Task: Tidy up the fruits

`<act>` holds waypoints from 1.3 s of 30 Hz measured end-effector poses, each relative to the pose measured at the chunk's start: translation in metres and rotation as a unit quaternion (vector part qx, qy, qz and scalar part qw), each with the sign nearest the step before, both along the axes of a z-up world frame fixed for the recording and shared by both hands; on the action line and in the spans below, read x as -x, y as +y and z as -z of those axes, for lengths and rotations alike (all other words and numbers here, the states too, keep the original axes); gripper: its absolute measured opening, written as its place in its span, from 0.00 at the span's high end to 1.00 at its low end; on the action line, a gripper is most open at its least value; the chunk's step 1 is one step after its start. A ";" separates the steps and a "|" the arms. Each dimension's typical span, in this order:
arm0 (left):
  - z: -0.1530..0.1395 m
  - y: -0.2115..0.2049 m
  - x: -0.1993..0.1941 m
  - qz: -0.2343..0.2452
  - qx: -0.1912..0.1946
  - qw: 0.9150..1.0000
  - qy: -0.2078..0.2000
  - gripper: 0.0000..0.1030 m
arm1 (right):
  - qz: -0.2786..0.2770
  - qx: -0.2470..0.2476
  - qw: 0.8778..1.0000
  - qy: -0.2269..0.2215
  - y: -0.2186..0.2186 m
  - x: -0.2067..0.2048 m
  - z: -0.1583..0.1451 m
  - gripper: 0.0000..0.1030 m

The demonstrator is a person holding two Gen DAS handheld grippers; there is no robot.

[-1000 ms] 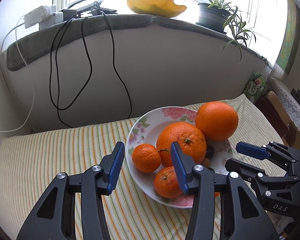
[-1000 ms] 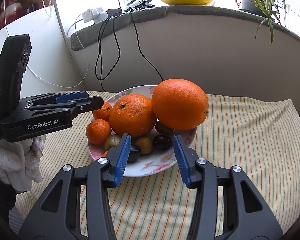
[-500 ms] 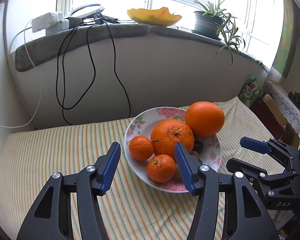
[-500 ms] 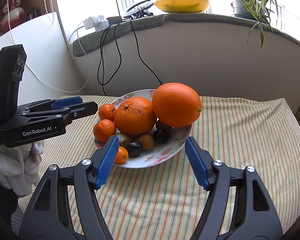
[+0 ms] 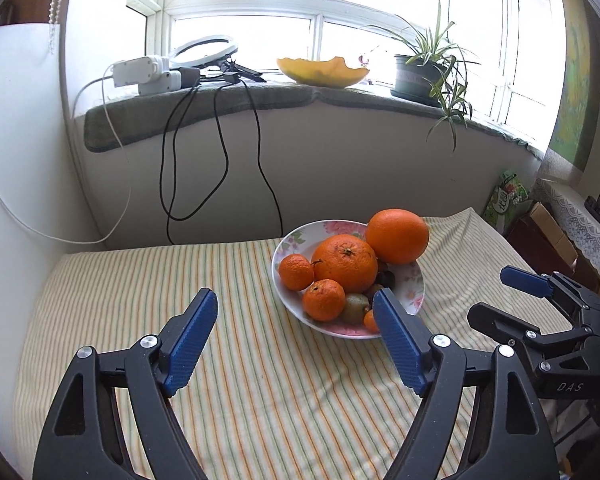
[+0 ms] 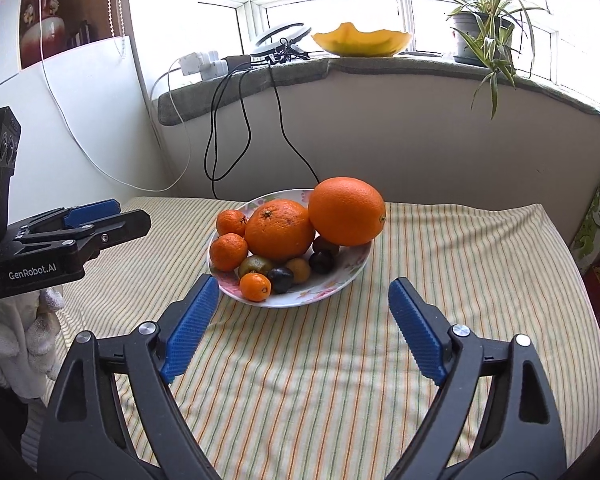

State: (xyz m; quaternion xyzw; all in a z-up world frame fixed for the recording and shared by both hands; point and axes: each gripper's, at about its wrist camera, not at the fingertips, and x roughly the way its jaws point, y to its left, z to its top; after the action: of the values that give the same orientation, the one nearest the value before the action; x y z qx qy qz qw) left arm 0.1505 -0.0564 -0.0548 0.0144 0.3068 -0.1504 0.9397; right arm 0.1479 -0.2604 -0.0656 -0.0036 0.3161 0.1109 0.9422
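Observation:
A floral plate [image 5: 414,288] [image 6: 352,270] sits on a striped tablecloth and holds two big oranges [image 5: 398,235] [image 6: 346,211], another big one [image 5: 345,263] [image 6: 279,230], small mandarins [image 5: 324,300] [image 6: 228,251], a kiwi [image 5: 355,309] and dark plums [image 6: 280,279]. My left gripper [image 5: 294,316] is open and empty, above the cloth just short of the plate. My right gripper [image 6: 302,298] is open and empty, in front of the plate. Each gripper shows in the other's view, the right [image 5: 526,282] and the left [image 6: 100,216].
The striped tablecloth [image 5: 260,380] [image 6: 320,380] covers the table. Behind runs a curved wall with a windowsill carrying a yellow bowl [image 5: 322,70], a potted plant [image 5: 420,76], power strips [image 5: 140,74] and hanging cables [image 5: 220,140]. Boxes [image 5: 548,232] stand at the right.
Both grippers have pulled back from the plate and opened wider. The fruit has not moved.

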 end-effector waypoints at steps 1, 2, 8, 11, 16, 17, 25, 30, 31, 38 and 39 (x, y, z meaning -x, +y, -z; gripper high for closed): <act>0.000 0.000 0.005 -0.007 -0.002 1.000 0.000 0.22 | 0.001 0.000 1.000 -0.004 0.000 0.003 -0.002 0.08; 0.000 0.001 0.010 -0.014 -0.001 1.000 -0.001 0.21 | 0.003 0.000 1.000 -0.008 0.000 0.007 -0.003 0.06; 0.005 0.002 0.031 -0.029 0.005 1.000 0.002 0.21 | 0.011 0.006 1.000 -0.018 0.001 0.021 -0.005 0.03; 0.008 0.002 0.039 -0.032 0.008 0.999 0.002 0.21 | 0.017 0.000 1.000 -0.022 -0.001 0.026 -0.006 0.03; 0.008 0.001 0.051 -0.031 0.002 1.000 -0.001 0.18 | 0.018 -0.008 1.000 -0.018 -0.002 0.033 -0.003 0.03; 0.007 0.001 0.053 -0.031 0.001 1.000 -0.002 0.18 | 0.017 -0.008 1.000 -0.017 -0.001 0.034 -0.003 0.03; 0.001 0.000 0.065 -0.030 -0.003 0.999 -0.009 0.15 | 0.011 -0.006 1.000 -0.022 0.006 0.042 -0.006 0.03; -0.002 -0.002 0.071 -0.032 -0.004 0.999 -0.019 0.14 | 0.009 -0.006 1.000 -0.024 0.006 0.046 -0.009 0.03; -0.003 -0.002 0.072 -0.032 -0.004 0.999 -0.020 0.14 | 0.009 -0.006 1.000 -0.025 0.006 0.047 -0.009 0.03; -0.005 -0.001 0.077 -0.034 0.001 0.999 -0.026 0.14 | 0.009 -0.009 1.000 -0.025 0.006 0.049 -0.010 0.03; -0.005 -0.001 0.078 -0.035 0.001 0.999 -0.028 0.14 | 0.010 -0.008 1.000 -0.025 0.006 0.049 -0.010 0.03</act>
State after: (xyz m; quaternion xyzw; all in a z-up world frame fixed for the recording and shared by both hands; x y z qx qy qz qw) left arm 0.0726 -0.0571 -0.0493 0.0071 0.2810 -0.1173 0.9525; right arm 0.0985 -0.2543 -0.0556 0.0041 0.2915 0.1041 0.9509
